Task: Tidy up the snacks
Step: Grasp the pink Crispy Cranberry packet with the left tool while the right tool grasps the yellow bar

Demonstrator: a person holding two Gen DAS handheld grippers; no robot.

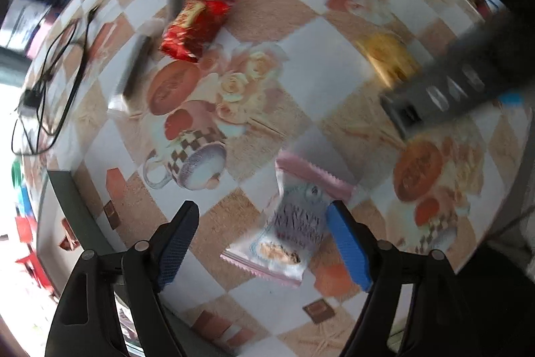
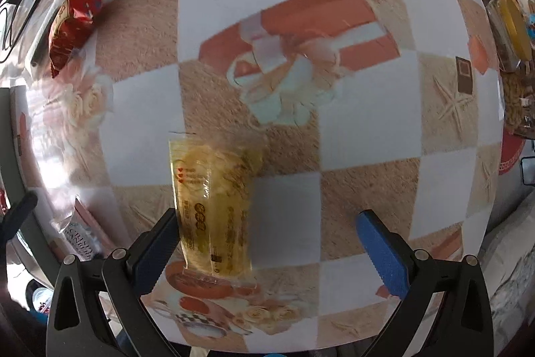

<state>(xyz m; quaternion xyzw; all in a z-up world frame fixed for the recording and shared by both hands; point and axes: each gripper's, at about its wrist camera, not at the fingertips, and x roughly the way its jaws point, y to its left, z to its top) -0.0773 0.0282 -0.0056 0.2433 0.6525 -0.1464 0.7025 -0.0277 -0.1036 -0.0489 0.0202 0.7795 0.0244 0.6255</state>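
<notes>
A pink and clear snack packet [image 1: 294,223] lies on the checkered table, just inside my left gripper's [image 1: 264,243] right finger; the gripper is open above it. A red snack bag [image 1: 192,25] lies farther back left. A yellow packet [image 1: 388,59] lies at right, partly behind the other gripper's grey body [image 1: 444,89]. In the right wrist view the yellow packet [image 2: 214,206] lies beside the left finger of my open right gripper [image 2: 271,243]. The red bag [image 2: 75,22] is at far left there, and the pink packet's corner [image 2: 83,233] shows at lower left.
A long dark flat packet [image 1: 137,69] lies left of the red bag. Black cables [image 1: 50,72] trail along the table's left edge. Jars and bottles [image 2: 505,19] stand at the right edge in the right wrist view. The patterned tablecloth [image 2: 351,139] covers the table.
</notes>
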